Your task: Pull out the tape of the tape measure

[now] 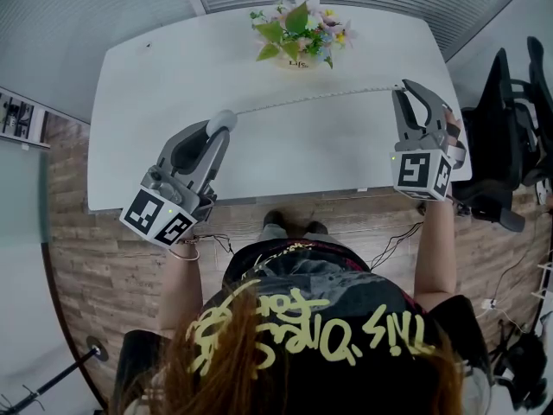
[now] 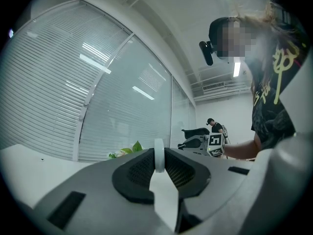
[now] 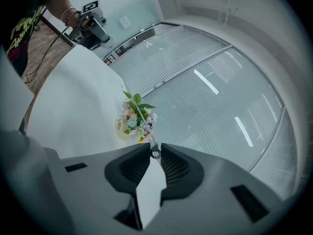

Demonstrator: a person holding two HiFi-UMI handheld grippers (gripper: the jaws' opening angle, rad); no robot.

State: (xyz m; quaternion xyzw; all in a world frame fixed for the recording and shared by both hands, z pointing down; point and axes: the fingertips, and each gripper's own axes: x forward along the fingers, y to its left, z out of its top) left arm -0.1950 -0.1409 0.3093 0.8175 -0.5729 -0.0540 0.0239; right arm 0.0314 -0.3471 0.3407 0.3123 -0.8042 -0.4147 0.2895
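I see one tape measure, and its tape (image 1: 315, 99) is drawn out into a long thin line over the white table (image 1: 155, 76). Its long axis runs crosswise, on my side of the single flower pot (image 1: 298, 35) and apart from it. The round white tape measure case (image 1: 223, 119) is the end to the left of the pot. The pulled end lies to the pot's right, a little farther from me than the case.

I have two grippers in play. The left gripper (image 1: 220, 128) has its jaws narrowed onto the case, which sits edge-on between the pads. The right gripper (image 1: 404, 89) is pinched on the tape's end, on a small ring at the tip.

In the right gripper view the flowers sit right behind the tape line. Black office chairs (image 1: 505, 111) stand off the table's edge to the right of the pot. Cables (image 1: 393, 242) trail on the wood floor on my side of the table.
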